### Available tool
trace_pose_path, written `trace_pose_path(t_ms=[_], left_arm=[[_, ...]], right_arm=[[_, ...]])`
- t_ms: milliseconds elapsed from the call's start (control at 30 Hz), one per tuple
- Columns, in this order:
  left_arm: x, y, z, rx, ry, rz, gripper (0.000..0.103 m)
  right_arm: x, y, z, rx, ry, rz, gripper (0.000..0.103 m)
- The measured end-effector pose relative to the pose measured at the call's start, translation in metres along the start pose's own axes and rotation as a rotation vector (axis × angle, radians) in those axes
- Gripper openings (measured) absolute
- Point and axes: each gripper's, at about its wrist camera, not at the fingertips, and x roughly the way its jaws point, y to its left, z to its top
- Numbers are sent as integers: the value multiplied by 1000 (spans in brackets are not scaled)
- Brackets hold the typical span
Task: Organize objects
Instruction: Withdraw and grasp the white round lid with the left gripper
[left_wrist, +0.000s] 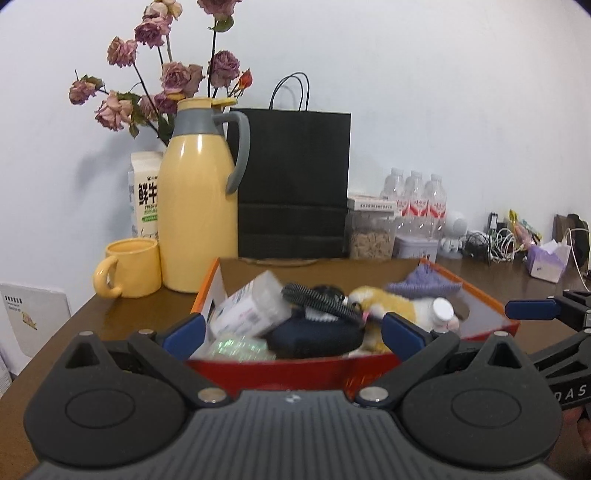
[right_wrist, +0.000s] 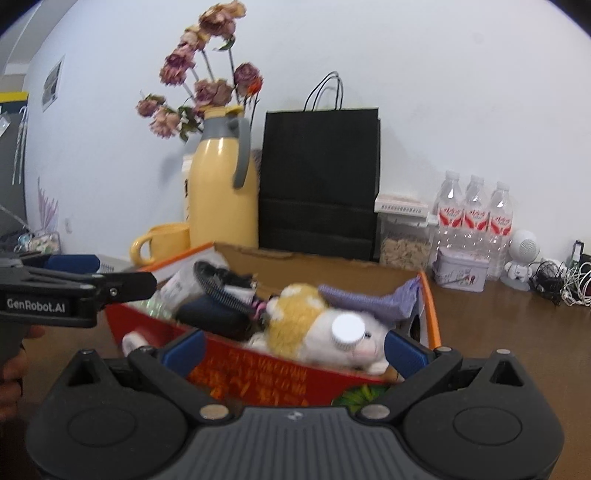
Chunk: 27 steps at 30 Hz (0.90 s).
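A red and orange cardboard box (left_wrist: 295, 371) (right_wrist: 258, 382) sits on the brown table, packed with loose items. Inside lie a yellow-and-white plush toy (right_wrist: 295, 317), a white-capped bottle (right_wrist: 347, 330), a purple knitted cloth (right_wrist: 369, 301), a dark pouch (left_wrist: 314, 334), a black coiled cable (left_wrist: 317, 301) and a white packet (left_wrist: 251, 308). My left gripper (left_wrist: 293, 334) is open, straddling the box's near wall. My right gripper (right_wrist: 294, 350) is open over the near right corner by the plush. Neither holds anything. Each one's fingers (left_wrist: 532, 309) (right_wrist: 72, 263) show at the other view's edge.
Behind the box stand a yellow thermos jug (left_wrist: 199, 206), a yellow mug (left_wrist: 129, 267), a milk carton (left_wrist: 146, 195), dried roses (left_wrist: 166, 77) and a black paper bag (left_wrist: 295, 184). Water bottles (right_wrist: 476, 221), a seed jar (right_wrist: 404, 247), a tin (right_wrist: 460, 273), tangled cables (right_wrist: 557, 280) and a tissue pack (left_wrist: 548, 258) are at right.
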Motion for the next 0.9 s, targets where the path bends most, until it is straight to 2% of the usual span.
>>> trace_pose_path(t_ms=[400,700,900], left_arm=[[2,15,-25,-3,145,27,103],[25,20,-34,-34,281,61,103],[39,23,-32,-68,311,100,103]], right_arm=[[-10,5,-23,-9,95,23,103],[-5,6,-25,-16,116,24,103],[-3,8,-25,-26,125,28,103]])
